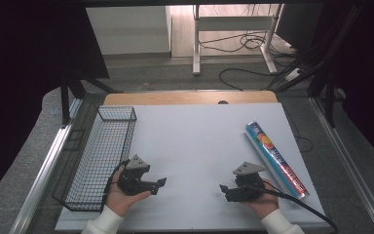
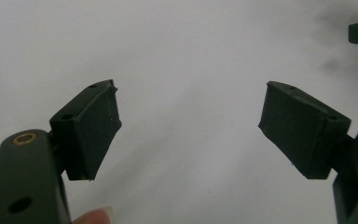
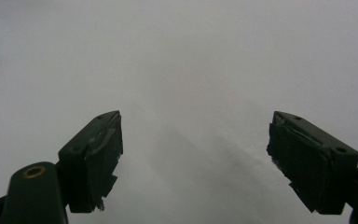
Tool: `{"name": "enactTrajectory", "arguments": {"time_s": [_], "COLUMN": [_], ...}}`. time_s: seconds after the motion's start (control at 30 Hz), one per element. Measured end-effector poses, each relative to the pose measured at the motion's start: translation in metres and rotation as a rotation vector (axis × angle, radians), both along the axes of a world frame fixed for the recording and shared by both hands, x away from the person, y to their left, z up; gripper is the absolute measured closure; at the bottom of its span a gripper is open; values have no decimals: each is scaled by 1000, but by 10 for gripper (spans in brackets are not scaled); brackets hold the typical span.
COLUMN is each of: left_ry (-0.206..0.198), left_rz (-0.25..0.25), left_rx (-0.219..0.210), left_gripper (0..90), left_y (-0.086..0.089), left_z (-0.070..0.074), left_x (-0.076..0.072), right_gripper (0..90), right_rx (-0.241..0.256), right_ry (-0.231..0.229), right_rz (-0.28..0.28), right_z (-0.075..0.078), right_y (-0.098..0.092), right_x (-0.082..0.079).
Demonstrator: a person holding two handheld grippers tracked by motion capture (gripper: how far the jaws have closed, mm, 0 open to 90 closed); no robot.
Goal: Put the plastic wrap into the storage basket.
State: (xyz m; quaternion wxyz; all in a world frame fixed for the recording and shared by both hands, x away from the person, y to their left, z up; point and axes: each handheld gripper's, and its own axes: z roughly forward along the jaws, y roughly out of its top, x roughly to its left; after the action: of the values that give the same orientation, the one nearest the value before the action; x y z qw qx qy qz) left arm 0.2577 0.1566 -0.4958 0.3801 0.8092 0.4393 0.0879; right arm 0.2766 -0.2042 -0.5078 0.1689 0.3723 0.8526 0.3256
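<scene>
Both grippers are resting low at the near edge of the white table, each cradled in a hand, tips pointing inward toward each other. The left gripper is sitting near-left, just right of the wire basket; in the left gripper view its jaws are standing wide apart with bare table surface between the pads, so it is gripping nothing. The right gripper is sitting near-right; in the right gripper view its jaws are likewise spread wide over blank table, pads empty. The roll, a long tube with a blue and red printed wrap, is lying flat on the right side of the table, running from mid-depth down toward the near-right corner, just right of the right hand and apart from its jaws. The basket is standing along the left edge, and nothing is showing inside it. Judgement: work is looking to be at the very start. The roll is lying untouched, no grasp is being made, and reach, pickup, carry across and placement into the basket, if that is the goal, are all remaining.
</scene>
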Motion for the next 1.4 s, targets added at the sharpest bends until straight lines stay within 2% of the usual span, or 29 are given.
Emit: {"name": "enactTrajectory", "arguments": {"time_s": [0.1,0.27,0.4,0.53,0.73,0.8,1.1,1.2,1.27,1.4], "left_ry": [3,11,16,19,18,17,20,3,8,11], "left_rz": [-2,-10,-9,1,0,-4,-12,-4,-9,-10], "left_rx": [3,14,14,14,5,4,18,12,16,22], "left_gripper": [196,195,193,193,193,193,191,194,194,193], "left_y": [-1,-3,-3,-3,-2,-3,-5,-5,-4,-4], "left_z": [0,-1,-1,-1,0,0,-1,0,0,0], "left_x": [0,-1,-1,1,1,0,1,-1,0,1], "right_gripper": [179,180,200,203,224,229,231,231,231,231], "right_rx": [-3,16,52,48,49,16,-27,-25,-23,-37], "right_ry": [-1,27,38,41,57,55,35,40,47,59], "right_rz": [2,5,-25,-47,-50,-54,-75,-88,-107,-144], "right_z": [1,2,8,13,29,39,78,84,90,91], "right_y": [0,0,-2,-5,-12,-15,-30,-36,-44,-55], "right_x": [0,1,2,3,7,11,27,31,38,48]}}
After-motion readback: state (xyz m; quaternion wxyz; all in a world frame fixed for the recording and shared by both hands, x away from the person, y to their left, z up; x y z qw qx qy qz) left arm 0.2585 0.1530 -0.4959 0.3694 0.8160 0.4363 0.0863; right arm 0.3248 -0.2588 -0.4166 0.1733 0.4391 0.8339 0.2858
